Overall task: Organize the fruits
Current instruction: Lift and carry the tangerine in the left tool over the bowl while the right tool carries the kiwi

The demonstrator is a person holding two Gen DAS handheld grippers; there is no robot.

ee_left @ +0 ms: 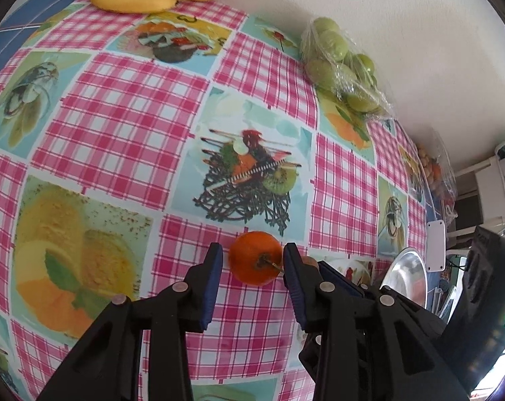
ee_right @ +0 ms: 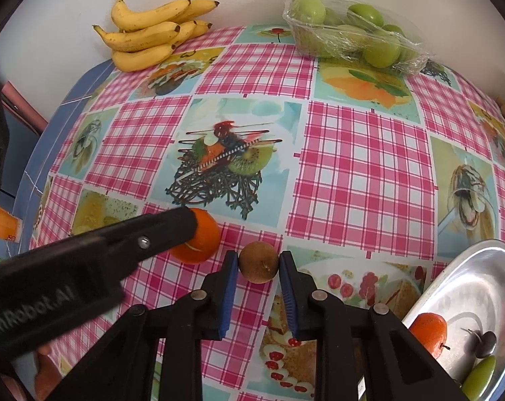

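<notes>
1. The bench (ee_right: 352, 153) wears a pink checked cloth; bananas (ee_right: 145, 33) and wrapped green fruit (ee_right: 346, 30) lie at the back, with a metal tray (ee_right: 479, 287) at the right holding an orange, a dark fruit and a green one.
2. The left tool (ee_left: 252, 260) brackets an orange (ee_left: 255, 256); only one pad looks to touch, so it is not yet clenched.
3. The right tool (ee_right: 258, 262) grasps a kiwi (ee_right: 259, 262) just beside the orange.
4. Risk: the round orange could roll away if that pad nudges it.
5. Readable lettering: "Robot.AI" on the left tool's body.
</notes>
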